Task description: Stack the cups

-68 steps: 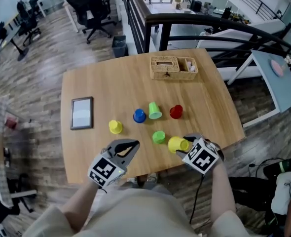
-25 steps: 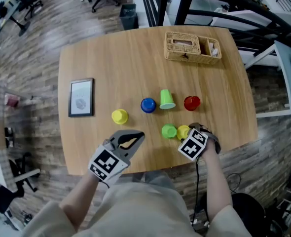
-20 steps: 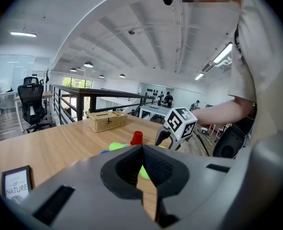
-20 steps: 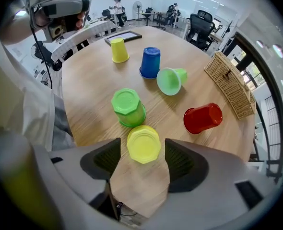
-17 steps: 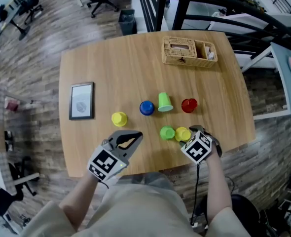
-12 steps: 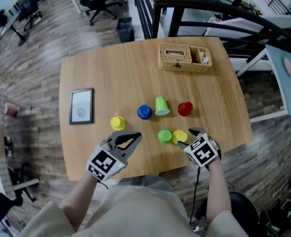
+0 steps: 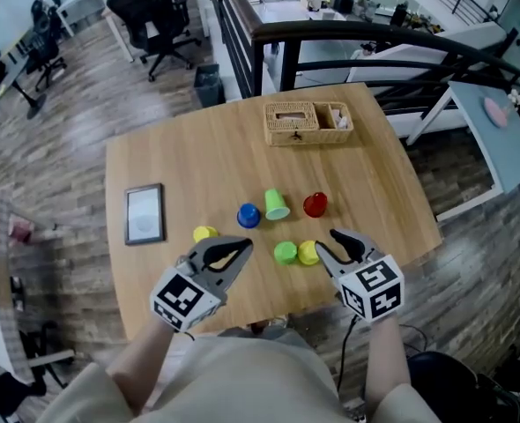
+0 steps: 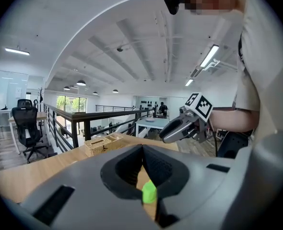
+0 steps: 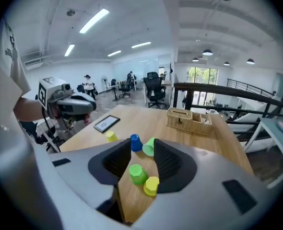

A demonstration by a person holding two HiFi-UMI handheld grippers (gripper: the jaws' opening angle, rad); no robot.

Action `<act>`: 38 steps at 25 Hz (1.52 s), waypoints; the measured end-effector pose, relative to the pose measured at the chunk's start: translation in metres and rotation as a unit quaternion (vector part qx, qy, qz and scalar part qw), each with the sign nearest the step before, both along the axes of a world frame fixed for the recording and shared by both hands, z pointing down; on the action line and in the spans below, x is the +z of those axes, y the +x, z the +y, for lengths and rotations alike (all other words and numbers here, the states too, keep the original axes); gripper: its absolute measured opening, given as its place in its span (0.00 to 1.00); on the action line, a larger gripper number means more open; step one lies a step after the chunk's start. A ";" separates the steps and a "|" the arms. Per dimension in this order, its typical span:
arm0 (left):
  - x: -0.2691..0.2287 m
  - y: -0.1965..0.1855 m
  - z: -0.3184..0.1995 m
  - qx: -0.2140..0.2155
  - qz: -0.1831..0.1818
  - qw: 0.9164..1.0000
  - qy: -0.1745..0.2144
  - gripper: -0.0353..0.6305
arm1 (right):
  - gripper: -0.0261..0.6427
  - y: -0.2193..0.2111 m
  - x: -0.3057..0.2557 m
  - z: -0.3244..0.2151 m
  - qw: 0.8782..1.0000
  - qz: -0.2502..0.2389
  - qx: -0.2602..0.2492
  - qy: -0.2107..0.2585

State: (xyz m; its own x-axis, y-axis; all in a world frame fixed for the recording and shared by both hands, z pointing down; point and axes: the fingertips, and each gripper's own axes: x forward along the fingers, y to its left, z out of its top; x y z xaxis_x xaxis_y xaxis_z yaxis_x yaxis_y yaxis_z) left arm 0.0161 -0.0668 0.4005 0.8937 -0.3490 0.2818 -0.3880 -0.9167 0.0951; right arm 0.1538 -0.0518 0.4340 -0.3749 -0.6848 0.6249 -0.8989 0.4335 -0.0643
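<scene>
**Grippers**
- Left gripper (image 8: 142,150): jaws pressed together, holding nothing. It hangs clear of the wooden table (image 7: 375,179) at the near left.
- Right gripper (image 9: 143,148): jaws partly apart after just closing inward. Nothing is gripped. The green cup (image 9: 137,174) and yellow cup (image 9: 151,186) seen through the gap sit on the tabletop beyond it.

**Hidden or unclear**
- The left gripper view is mostly filled by the gripper's own body. Only a sliver of the green cup shows through the slot.
- The right gripper view does not show the red cup (image 7: 315,204).
- In the head view, the second yellow cup (image 7: 204,233) sits just above the left gripper's fingers, its near side hard to make out.
- Whether the green and yellow cups touch cannot be told.

**Edges and room**
- The green and yellow pair is close to the table's near edge, just left of the right gripper's tips.
- Bare wood lies between the cups and the wicker basket (image 7: 308,122) at the far edge.
- A tablet (image 7: 144,214) lies flat at the left, well apart from the cups.

**Cups**
- Six small plastic cups, none stacked.
- The back row runs blue cup (image 7: 248,215), then a light green cup (image 7: 277,201) tilted just beside it, then the red cup.
- All six are in the table's near middle.
</scene>
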 end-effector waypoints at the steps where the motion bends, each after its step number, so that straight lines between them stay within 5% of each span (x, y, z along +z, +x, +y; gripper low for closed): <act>1: -0.006 -0.001 0.001 -0.004 0.005 1.000 0.004 0.09 | 0.28 -0.001 -0.013 0.002 1.000 -0.012 0.010 0.017; 12: -0.032 -0.027 0.016 -0.064 0.028 0.998 -0.002 0.09 | 0.08 -0.010 -0.090 0.040 0.983 -0.095 0.092 0.129; 17: -0.032 -0.038 0.021 -0.074 0.032 0.997 -0.002 0.09 | 0.08 -0.015 -0.090 0.047 0.985 -0.070 0.085 0.132; 28: -0.030 -0.094 -0.012 -0.164 0.023 0.986 0.009 0.09 | 0.08 -0.038 -0.072 0.046 0.991 -0.064 0.051 0.110; 38: -0.019 -0.104 -0.022 -0.189 0.022 0.982 0.012 0.09 | 0.08 -0.034 -0.062 -0.006 0.995 -0.057 0.035 0.070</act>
